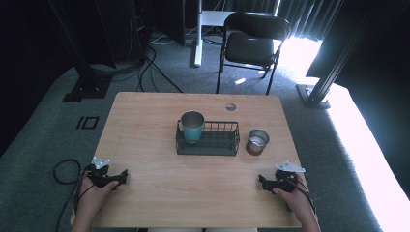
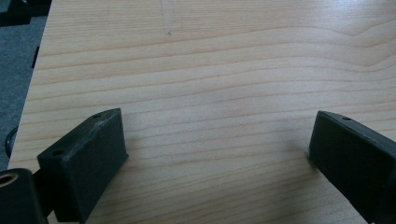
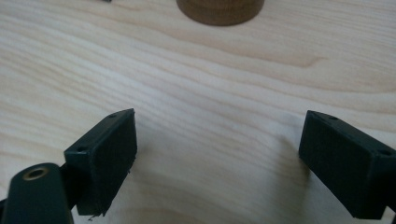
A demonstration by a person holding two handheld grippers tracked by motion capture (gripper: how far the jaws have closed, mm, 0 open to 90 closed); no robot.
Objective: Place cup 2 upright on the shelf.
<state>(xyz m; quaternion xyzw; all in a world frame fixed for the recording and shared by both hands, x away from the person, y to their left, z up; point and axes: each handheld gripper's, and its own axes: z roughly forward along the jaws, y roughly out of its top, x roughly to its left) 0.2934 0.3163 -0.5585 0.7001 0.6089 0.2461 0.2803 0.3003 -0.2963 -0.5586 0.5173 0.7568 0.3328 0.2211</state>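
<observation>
A person's two hands rest at the near edge of a wooden table (image 1: 145, 111), each holding a black gripper, with nothing yet picked up. The left gripper (image 1: 121, 177) sits by the near left corner and the right gripper (image 1: 263, 182) by the near right; both are released, jaws spread wide with only bare wood between them (each gripper's own view makes that plain). The work looks to be at its very start: a brown cup (image 1: 257, 141) with a silvery inside stands upright on the table just right of a black wire basket (image 1: 220, 144), apart from it, while a teal cup (image 1: 192, 126) with a metal rim already stands in the basket's left end. Judged from this layout, the step in hand is the reach for the brown cup, which lies nearest the right gripper, ahead of it and slightly inward. The next move would call for carrying those open jaws forward to straddle the cup's wall or body before closing, then lifting it clear of the basket's rim. The high view lays out basket, both cups and a chair (image 1: 254, 41) beyond the table; the right gripper view catches just the brown cup's base (image 3: 220, 10) at its top edge, and the left gripper view offers wood grain and a strip of grey carpet (image 2: 18, 60).
</observation>
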